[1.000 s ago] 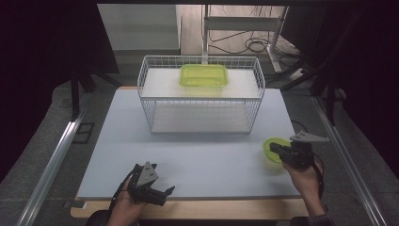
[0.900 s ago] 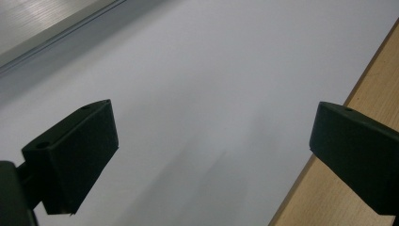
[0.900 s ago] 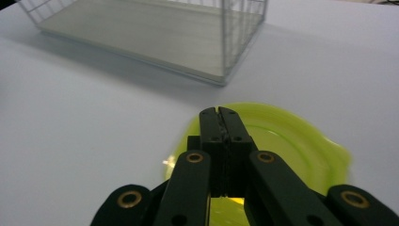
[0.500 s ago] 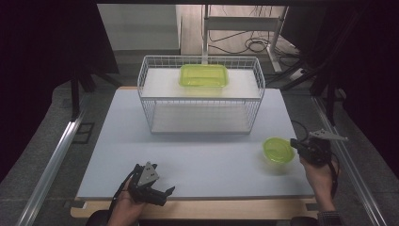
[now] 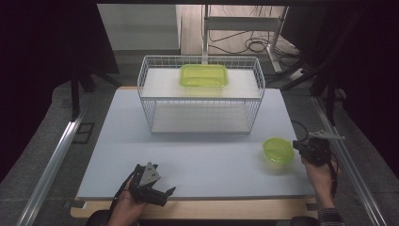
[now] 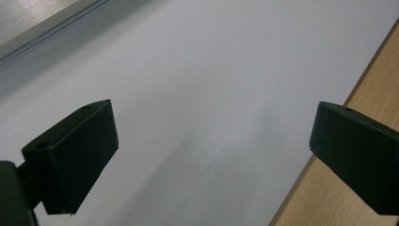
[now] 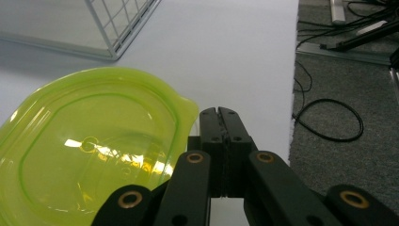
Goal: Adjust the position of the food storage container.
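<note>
Looks like the tub (image 5: 203, 76) already sits on top of the wire rack (image 5: 201, 95), while the round lid (image 5: 277, 149) lies loose on the mat's right side, so pairing them is probably what's left. The right gripper (image 7: 219, 113) is clenched empty just beside the lid's tab; the left gripper (image 5: 160, 193) hangs released at the near edge. Pale mat (image 5: 197, 155) on a wooden table (image 5: 197, 209), dark room, cables on the floor (image 7: 329, 117).

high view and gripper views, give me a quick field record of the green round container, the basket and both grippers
round container: translucent green round container on the white table, near its right edge
right gripper: right gripper shut, jaws pressed together right beside the container's rim tab; whether it touches the tab is unclear
left gripper: left gripper open, nothing between its jaws, at the table's front edge
basket: white wire basket at the back of the table
rectangular container: green rectangular container on the basket's upper shelf
</note>
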A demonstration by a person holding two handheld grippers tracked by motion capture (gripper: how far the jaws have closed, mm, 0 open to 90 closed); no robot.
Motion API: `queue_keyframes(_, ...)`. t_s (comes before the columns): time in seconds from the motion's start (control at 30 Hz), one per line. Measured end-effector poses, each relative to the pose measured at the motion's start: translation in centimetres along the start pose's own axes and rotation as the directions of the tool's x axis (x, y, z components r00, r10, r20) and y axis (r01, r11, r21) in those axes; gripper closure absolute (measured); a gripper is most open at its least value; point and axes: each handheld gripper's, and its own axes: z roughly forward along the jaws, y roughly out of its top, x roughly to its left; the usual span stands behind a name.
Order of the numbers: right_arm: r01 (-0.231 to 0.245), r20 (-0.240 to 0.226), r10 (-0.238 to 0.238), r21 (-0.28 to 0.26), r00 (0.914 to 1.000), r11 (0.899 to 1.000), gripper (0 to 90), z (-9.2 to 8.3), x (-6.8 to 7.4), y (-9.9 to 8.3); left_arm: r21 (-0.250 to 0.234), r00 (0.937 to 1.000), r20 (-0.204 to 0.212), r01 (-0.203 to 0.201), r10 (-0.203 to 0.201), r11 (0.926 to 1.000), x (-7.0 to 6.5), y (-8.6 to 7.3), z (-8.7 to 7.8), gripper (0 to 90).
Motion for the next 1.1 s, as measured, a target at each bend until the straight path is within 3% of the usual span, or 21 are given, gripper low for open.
queue_keyframes(0.4, 0.008, -0.011, -0.008, 0.029, 0.9999, 1.000, 89.9, 0.6, 0.8, -0.1, 0.006, 1.0000, 0.000, -0.004, 0.004, 1.0000, 0.0, 0.0, 0.0, 1.8)
queue_keyframes(0.63, -0.005, -0.052, 0.007, 0.044, 0.9986, 0.999, 89.8, 0.7, 2.0, -0.1, 0.005, 1.0000, 0.001, -0.005, 0.005, 1.0000, 0.0, 0.0, 0.0, 1.8)
queue_keyframes(0.93, 0.035, -0.128, -0.028, 0.057, 0.9914, 0.998, 88.4, 0.9, 4.2, 0.0, 0.003, 1.0000, 0.003, -0.002, 0.002, 1.0000, -0.1, 0.0, 0.0, 1.8)
queue_keyframes(1.1, 0.037, -0.115, -0.028, 0.077, 0.9929, 0.996, 88.4, 0.7, 3.5, -0.3, 0.002, 1.0000, 0.004, -0.001, 0.001, 1.0000, -0.1, 0.0, 0.0, 1.8)
